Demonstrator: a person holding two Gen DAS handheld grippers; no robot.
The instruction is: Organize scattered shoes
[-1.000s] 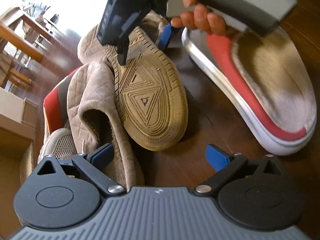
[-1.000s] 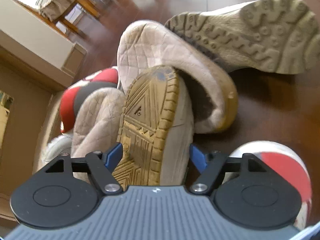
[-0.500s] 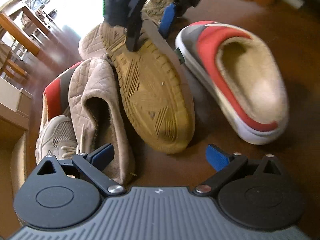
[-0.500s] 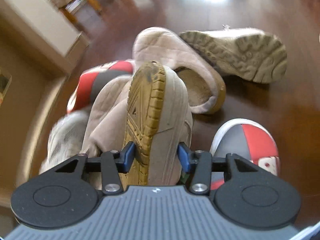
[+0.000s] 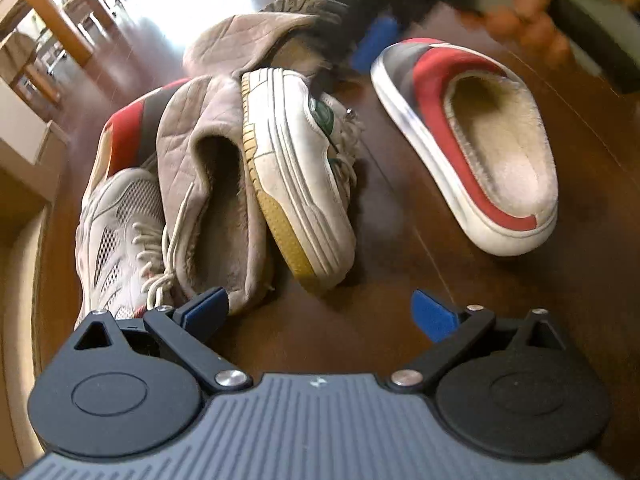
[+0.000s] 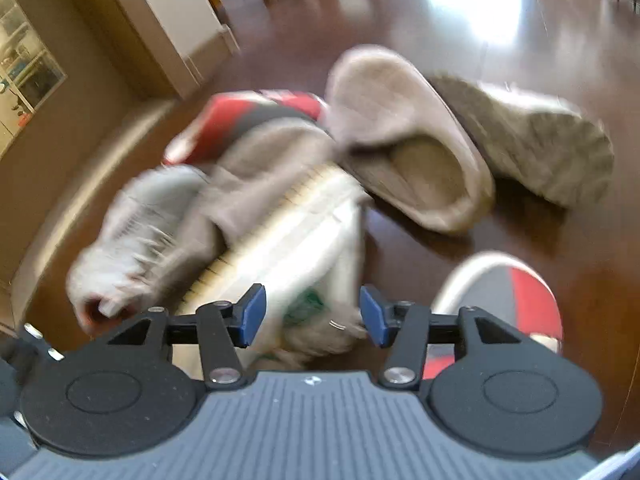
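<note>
Left wrist view: left gripper [image 5: 320,312] hangs over the dark wooden floor [image 5: 400,320], fingers spread wide with nothing between them, probably standing by for a next pick. Just beyond its left finger lies a mesh running shoe [image 5: 120,232] with loose laces. Leaning against that is a beige quilted slipper [image 5: 212,184], opening up, and a white sneaker [image 5: 296,176] with a green tag tips on its side against the slipper, gum sole facing left. A red and grey slipper [image 5: 472,136] sits apart to the right, upright, fleece lining showing; its mate [image 5: 128,128] is buried at the back of the heap. Farther up, a blurred hand [image 5: 532,12] carries the other tool.

Right wrist view, blurred: right gripper [image 6: 312,316] has the white sneaker [image 6: 296,248] between its pads, jaws opening; a gap shows on the right side, so the grip looks released or loose, likely mid reposition. Behind lie the second beige slipper [image 6: 408,136] and an upturned tan shoe [image 6: 532,140], tread showing.

Shoes remain heaped, pairs split, so sorting looks early. No rack, box or bin for shoes is visible; a pale cabinet [image 6: 168,20] stands far off.
</note>
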